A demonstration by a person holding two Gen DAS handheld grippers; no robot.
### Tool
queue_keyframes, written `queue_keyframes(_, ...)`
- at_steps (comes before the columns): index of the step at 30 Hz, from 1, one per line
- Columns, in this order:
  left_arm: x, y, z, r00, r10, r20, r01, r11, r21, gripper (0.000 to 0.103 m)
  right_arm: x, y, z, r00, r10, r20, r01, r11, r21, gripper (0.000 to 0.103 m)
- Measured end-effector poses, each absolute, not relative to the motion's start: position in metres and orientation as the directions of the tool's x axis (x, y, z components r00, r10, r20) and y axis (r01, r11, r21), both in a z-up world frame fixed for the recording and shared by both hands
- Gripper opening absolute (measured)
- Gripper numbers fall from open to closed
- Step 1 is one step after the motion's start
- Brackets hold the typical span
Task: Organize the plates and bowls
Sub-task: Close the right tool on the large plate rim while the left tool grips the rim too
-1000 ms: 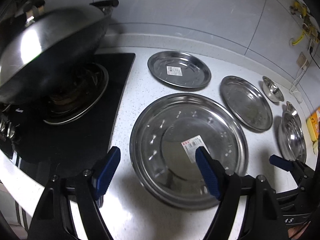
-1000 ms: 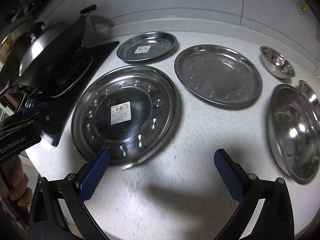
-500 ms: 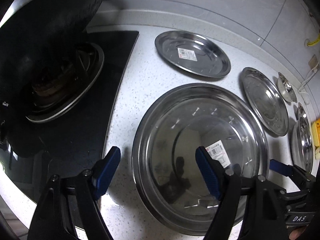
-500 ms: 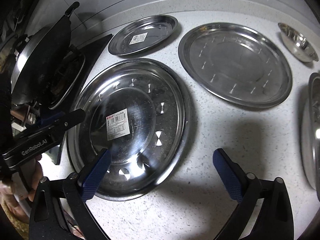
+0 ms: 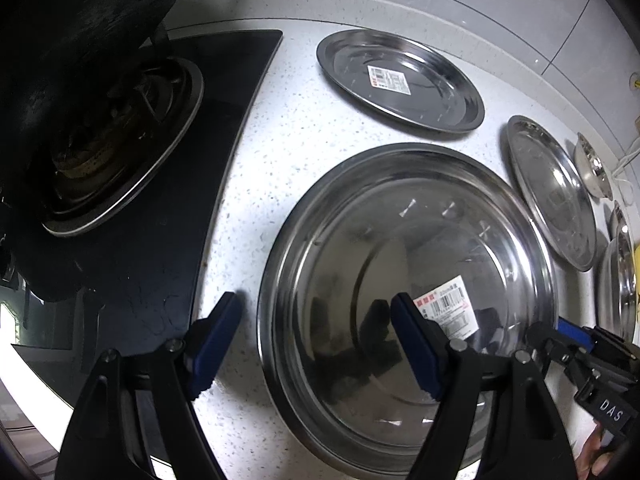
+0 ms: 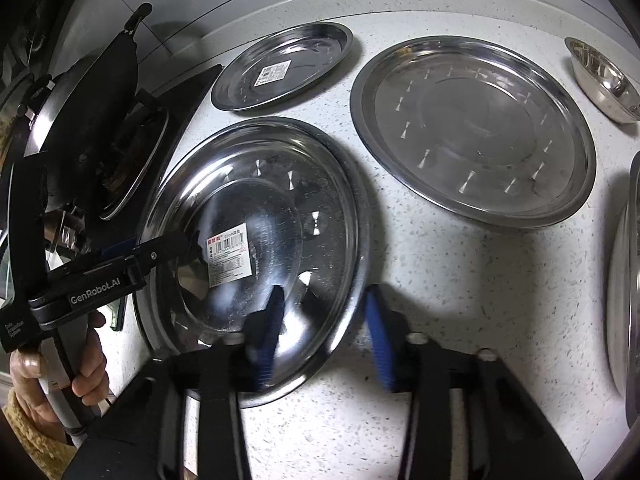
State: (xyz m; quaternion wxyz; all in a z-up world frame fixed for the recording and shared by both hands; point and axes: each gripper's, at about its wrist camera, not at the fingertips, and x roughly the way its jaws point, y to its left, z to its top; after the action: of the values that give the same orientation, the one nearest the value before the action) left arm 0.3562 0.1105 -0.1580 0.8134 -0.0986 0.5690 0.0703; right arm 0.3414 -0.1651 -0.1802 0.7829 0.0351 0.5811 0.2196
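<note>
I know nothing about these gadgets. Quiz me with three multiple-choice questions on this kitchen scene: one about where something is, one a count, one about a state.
1. Where does the smaller labelled plate lie?
A. on the stove
B. on the counter, beyond the big labelled plate
C. inside a bowl

2. How many plates show a paper label?
A. none
B. two
C. four

3. How do the left tool's jaws stand?
A. wide open
B. shut on a bowl
C. shut on nothing

Answers:
1. B: it rests on the speckled counter, nearer the wall than the big plate.
2. B: only those two plates bear one.
3. A: its blue fingers stand far apart, one either side of the big plate's rim.
</note>
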Motion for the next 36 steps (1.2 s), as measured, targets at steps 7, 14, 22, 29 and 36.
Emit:
queue_keyframes(7,0.365,0.111,-0.158,0.276,-0.017,-0.961,-0.176,0.982,-0.068,0.074,0.341,-0.17,-0.183,0.224,0.372,-0.901,-0.301,0.906,0.299,0.013)
queue_keyframes(14,0.378,0.1,-0.158,0.226,-0.003,-0.974,-0.036,0.999,-0.011,0.057,0.339,-0.159,-0.182,0.237,0.299,-0.924,-0.294,0.929,0.225,0.013)
queue_keyframes(22,0.385,0.123,-0.155,0.19,-0.057,-0.98,-0.005,0.998,-0.059,0.014,0.334,-0.158,-0.181,0.274,0.222,-0.936,-0.237,0.959,0.158,0.013)
queue_keyframes(29,0.373,0.133,-0.147,0.191,-0.158,-0.969,0.005,0.987,-0.16,0.012,0.331,-0.16,-0.174,0.299,0.18,-0.937,-0.202,0.972,0.123,0.013)
queue_keyframes(36,0.322,0.145,-0.11,0.245,-0.205,-0.948,0.022,0.978,-0.206,0.012,0.302,-0.158,-0.142,0.337,0.215,-0.917,-0.221,0.964,0.144,0.013)
